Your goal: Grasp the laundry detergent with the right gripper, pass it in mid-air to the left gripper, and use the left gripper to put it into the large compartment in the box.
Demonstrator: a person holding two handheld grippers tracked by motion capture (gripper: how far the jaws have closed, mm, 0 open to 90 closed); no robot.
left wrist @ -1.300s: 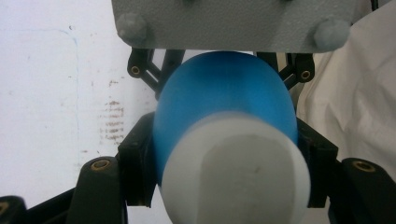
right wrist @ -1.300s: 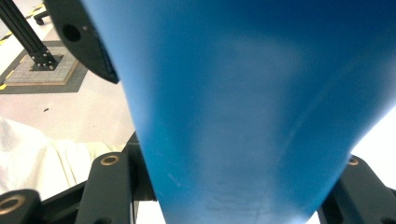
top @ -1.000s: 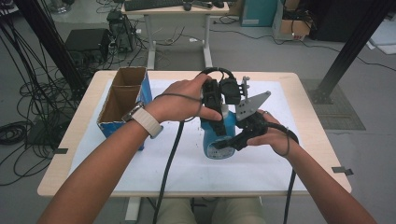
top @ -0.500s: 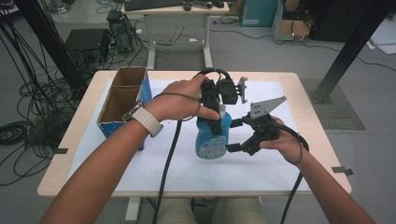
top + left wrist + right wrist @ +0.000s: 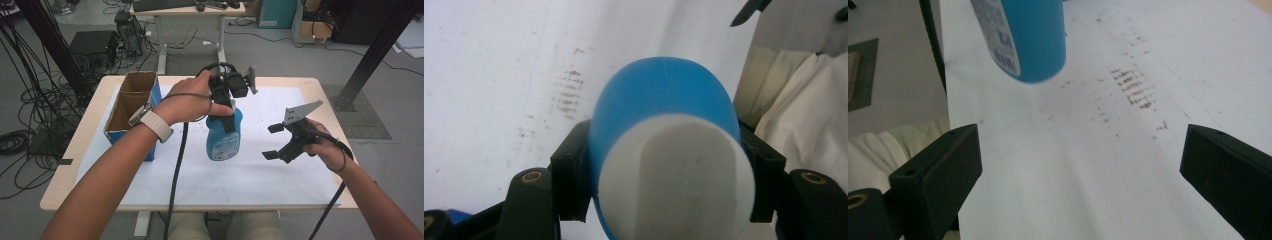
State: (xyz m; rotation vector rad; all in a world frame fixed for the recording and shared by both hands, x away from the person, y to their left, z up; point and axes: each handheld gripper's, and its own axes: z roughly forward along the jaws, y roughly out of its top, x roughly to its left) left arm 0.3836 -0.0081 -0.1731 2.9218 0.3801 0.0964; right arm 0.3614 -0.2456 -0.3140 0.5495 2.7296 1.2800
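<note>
A blue bottle (image 5: pixel 223 136) with a white cap hangs upright just above the white sheet (image 5: pixel 280 175), near the table's middle. My left gripper (image 5: pixel 225 111) is shut on its top from above. In the left gripper view the black jaws press both sides of the bottle (image 5: pixel 664 105) below its white cap (image 5: pixel 679 170). My right gripper (image 5: pixel 272 142) stands open to the right of the bottle, apart from it, with nothing between its jaws. The right gripper view shows the bottle's base (image 5: pixel 1023 40) at the upper left, beyond the wide-spread right gripper (image 5: pixel 1083 170).
An open cardboard box (image 5: pixel 131 102) with a blue side stands at the table's left edge. The white sheet bears faint brown marks (image 5: pixel 1135 92). Cables trail from both grippers toward the front edge. Desks, cables and equipment stand on the floor behind the table.
My right gripper has drawn away from the bottle to the right, its jaws open. The left gripper has kept hold of the bottle, which now hangs more upright.
</note>
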